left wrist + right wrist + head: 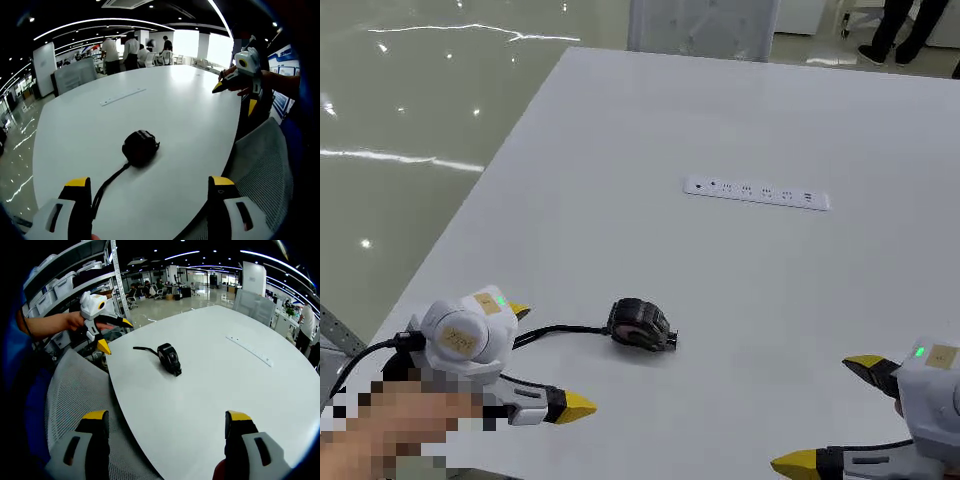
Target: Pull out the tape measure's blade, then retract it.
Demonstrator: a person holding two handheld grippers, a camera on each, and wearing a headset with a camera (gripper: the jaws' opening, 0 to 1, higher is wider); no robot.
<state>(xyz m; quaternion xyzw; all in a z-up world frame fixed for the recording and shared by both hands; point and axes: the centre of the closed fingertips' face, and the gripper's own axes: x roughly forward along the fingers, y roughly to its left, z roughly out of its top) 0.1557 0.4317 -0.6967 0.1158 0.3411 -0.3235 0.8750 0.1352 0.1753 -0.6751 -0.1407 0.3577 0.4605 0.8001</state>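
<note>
We have not begun the real work yet. The tape measure (640,324) lies on the white table (740,110) with no blade out, and its black strap (565,330) points toward our left gripper (550,358). We think both the pulling and the letting back are left to do. That gripper hovers near, jaws wide open, holding nothing. Our right gripper (825,412) waits farther off, open and empty too.

The left claw (550,358) and right claw (825,412) have rounded white bodies, green lights (501,300), tan stickers (455,340) and black fingers (525,400) tipped yellow. A black cable (365,352) trails from the left. The sleeve (22,390) is blue.
</note>
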